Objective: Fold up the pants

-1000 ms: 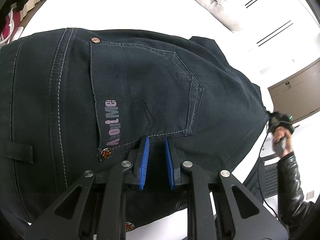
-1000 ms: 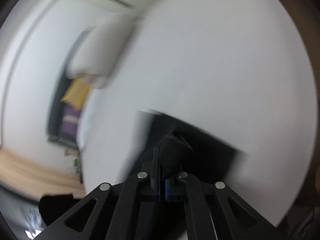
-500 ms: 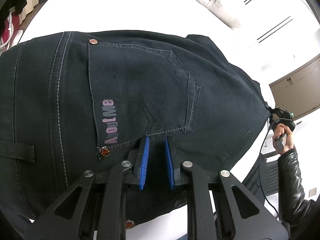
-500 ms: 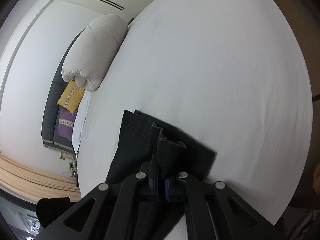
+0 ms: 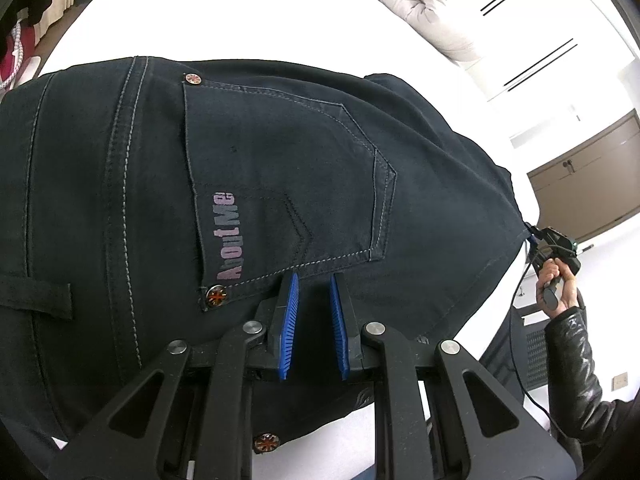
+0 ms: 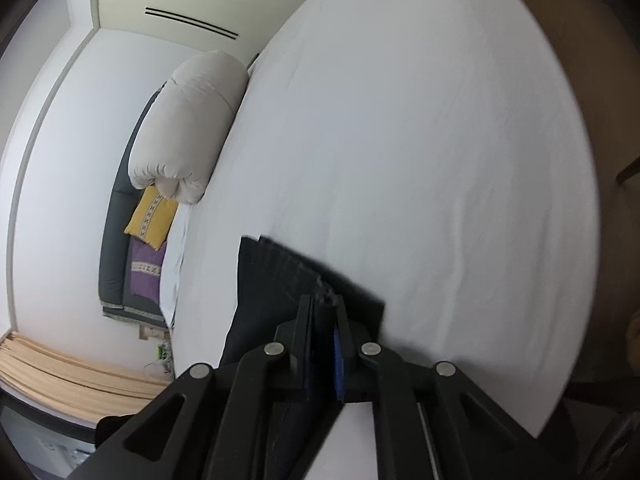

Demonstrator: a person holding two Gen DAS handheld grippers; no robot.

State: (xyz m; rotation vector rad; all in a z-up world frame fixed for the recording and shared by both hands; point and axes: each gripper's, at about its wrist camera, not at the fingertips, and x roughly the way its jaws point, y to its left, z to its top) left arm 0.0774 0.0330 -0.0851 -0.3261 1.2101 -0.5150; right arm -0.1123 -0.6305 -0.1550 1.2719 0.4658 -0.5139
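Observation:
Dark navy pants [image 5: 280, 160] lie flat on the white bed [image 5: 200, 12], back pocket with an "AboutMe" print facing up. My left gripper [image 5: 314, 280] rests its tips on the cloth just below that pocket, and its blue pads stand a narrow gap apart with nothing pinched between them. At the right, the right gripper [image 5: 554, 240] holds the far corner of the pants taut. In the right wrist view the leg hem [image 6: 272, 280] lies on the sheet with a fold of it between the pads of my right gripper [image 6: 322, 308], whose jaws are opening.
A rolled pale duvet [image 6: 188, 120] lies at the head of the bed, with a yellow cushion [image 6: 150, 216] and a purple one [image 6: 146, 276] on a grey sofa beyond it. A hand [image 5: 560, 288] in a black leather sleeve holds the right gripper. A brown cabinet [image 5: 588, 184] stands behind it.
The right wrist view swung and steadied. The leg hem now lies lower and flatter on the sheet, and the right jaws have parted slightly. The left gripper and the pocket area kept still.

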